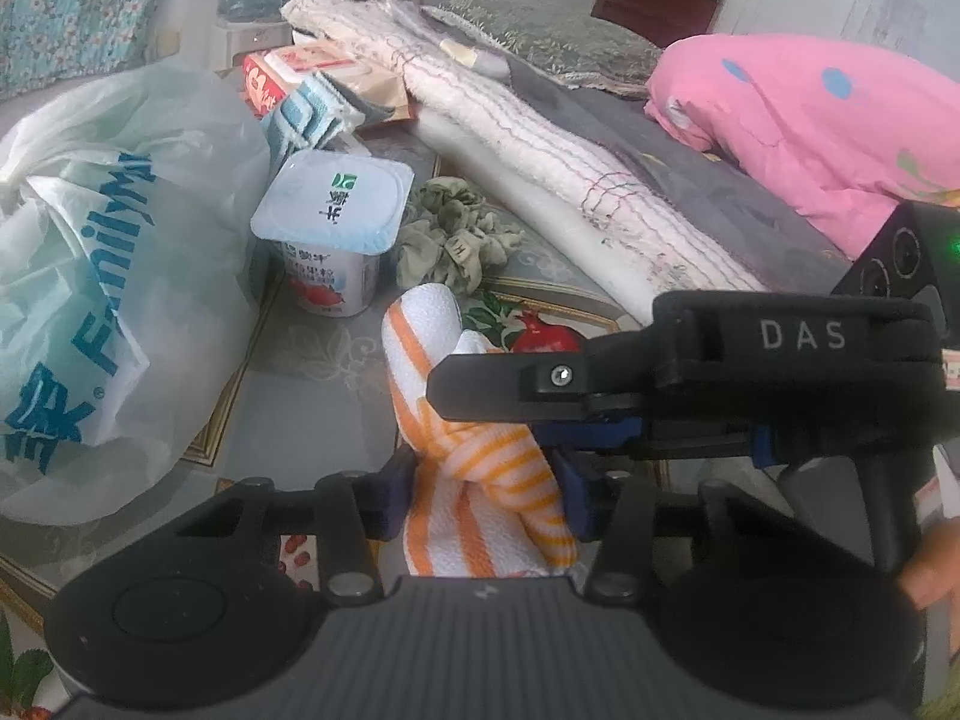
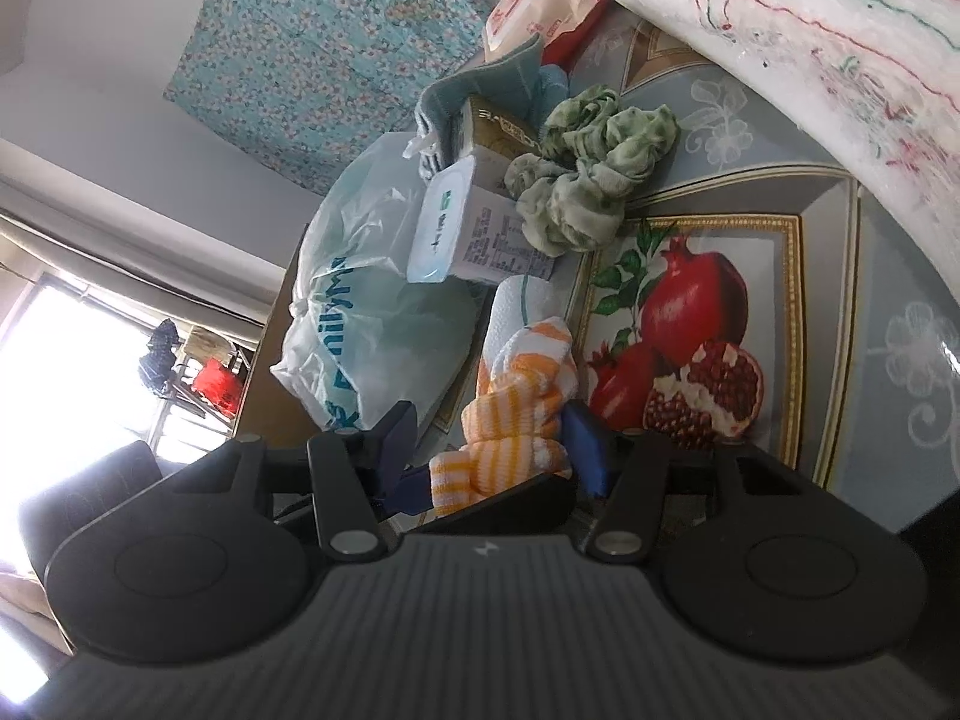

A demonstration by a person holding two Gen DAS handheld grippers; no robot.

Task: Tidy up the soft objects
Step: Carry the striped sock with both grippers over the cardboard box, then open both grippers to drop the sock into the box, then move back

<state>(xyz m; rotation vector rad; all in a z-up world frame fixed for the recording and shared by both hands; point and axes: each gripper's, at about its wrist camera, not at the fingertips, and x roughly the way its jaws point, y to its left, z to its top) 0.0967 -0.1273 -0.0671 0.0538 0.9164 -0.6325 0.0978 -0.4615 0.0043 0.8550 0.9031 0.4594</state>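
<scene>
Orange-striped towel (image 1: 474, 468), bunched on the patterned tabletop (image 1: 312, 396), near edge, clamped from both sides. Far left: white plastic bag (image 1: 102, 276) slumped on the table. Just right of it, yogurt cup (image 1: 333, 228) upright, lid on. Behind the cup, folded blue cloth (image 1: 312, 114) and red packet (image 1: 270, 75). Right of the cup, crumpled green cloth (image 1: 456, 240), near the towel's far end but apart. Further right, white quilted roll (image 1: 540, 144) lying diagonally; pink bedding (image 1: 828, 114) at far right. Left gripper (image 1: 480, 498) angled downward, narrowed, pads pressing the towel's near part. Right gripper (image 2: 498, 450) crossing in from the right, narrowed, pinching the towel's middle fold. Pomegranate print (image 2: 690, 330) beside the towel.
</scene>
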